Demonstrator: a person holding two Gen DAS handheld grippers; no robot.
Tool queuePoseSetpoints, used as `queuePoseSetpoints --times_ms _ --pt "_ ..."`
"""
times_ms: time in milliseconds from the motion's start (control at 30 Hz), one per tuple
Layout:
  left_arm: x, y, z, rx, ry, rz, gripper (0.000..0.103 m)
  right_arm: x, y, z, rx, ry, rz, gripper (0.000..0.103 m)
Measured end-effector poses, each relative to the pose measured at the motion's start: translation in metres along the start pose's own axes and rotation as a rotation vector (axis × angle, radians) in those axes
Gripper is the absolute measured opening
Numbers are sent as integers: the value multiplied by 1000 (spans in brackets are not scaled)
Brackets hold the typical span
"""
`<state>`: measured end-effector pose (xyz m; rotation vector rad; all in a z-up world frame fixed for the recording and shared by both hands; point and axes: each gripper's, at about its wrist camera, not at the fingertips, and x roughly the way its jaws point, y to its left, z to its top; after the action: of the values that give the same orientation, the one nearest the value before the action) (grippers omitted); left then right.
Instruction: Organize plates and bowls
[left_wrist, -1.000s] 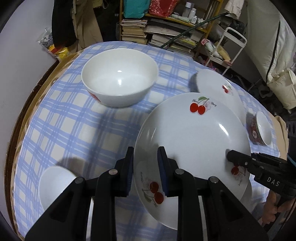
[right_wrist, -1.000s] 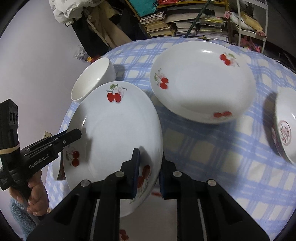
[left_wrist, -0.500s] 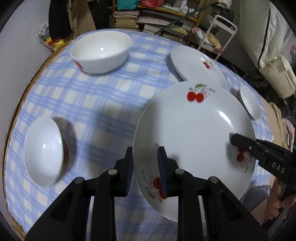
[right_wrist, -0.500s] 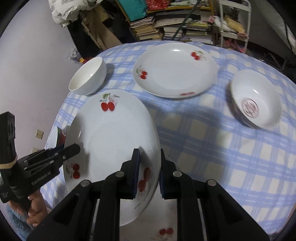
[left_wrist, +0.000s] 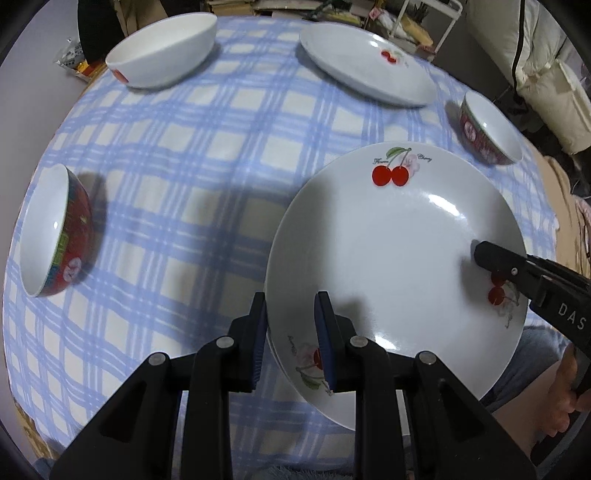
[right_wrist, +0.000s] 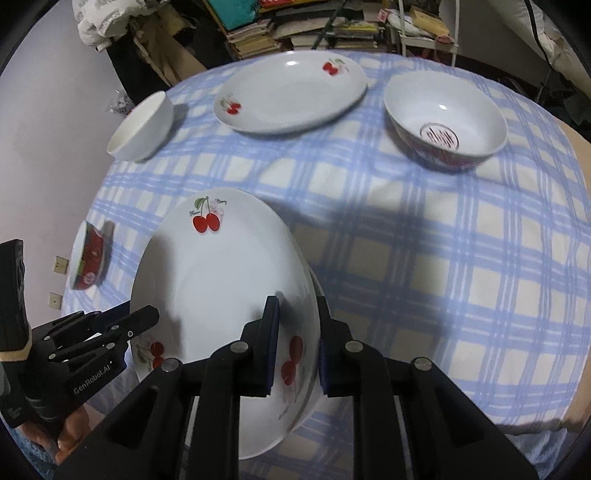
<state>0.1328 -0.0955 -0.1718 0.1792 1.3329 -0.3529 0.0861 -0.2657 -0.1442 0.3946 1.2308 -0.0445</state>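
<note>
Both grippers hold one white cherry plate (left_wrist: 395, 240) above the near side of the table. My left gripper (left_wrist: 291, 332) is shut on its left rim. My right gripper (right_wrist: 295, 343) is shut on its right rim; the plate also shows in the right wrist view (right_wrist: 221, 280). A second cherry plate (left_wrist: 365, 66) (right_wrist: 291, 90) lies at the far side. A plain white bowl (left_wrist: 162, 50) (right_wrist: 142, 127) stands far left. A red-patterned bowl (left_wrist: 55, 232) (right_wrist: 86, 260) sits at the left. Another patterned bowl (left_wrist: 487, 127) (right_wrist: 445, 120) sits at the right.
The round table carries a blue checked cloth (left_wrist: 207, 155) (right_wrist: 424, 236). Book stacks and shelves (right_wrist: 295, 26) stand behind the table. A white padded seat (left_wrist: 539, 66) is at the far right. The wall (right_wrist: 44, 122) lies close on the left.
The held plate and both grippers have risen and pulled back toward the near edge; more of the table and all bowls have come into view. Both grips have stayed shut.
</note>
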Motion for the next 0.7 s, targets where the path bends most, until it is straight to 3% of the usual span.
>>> queuePoseSetpoints --times_ms 333,700 --pt "19 -4 -2 40 14 77 24 7 9 -5 -25 11 -23 16" --pt "20 -2 -6 22 28 103 27 4 14 -8 -50 3 -76 15"
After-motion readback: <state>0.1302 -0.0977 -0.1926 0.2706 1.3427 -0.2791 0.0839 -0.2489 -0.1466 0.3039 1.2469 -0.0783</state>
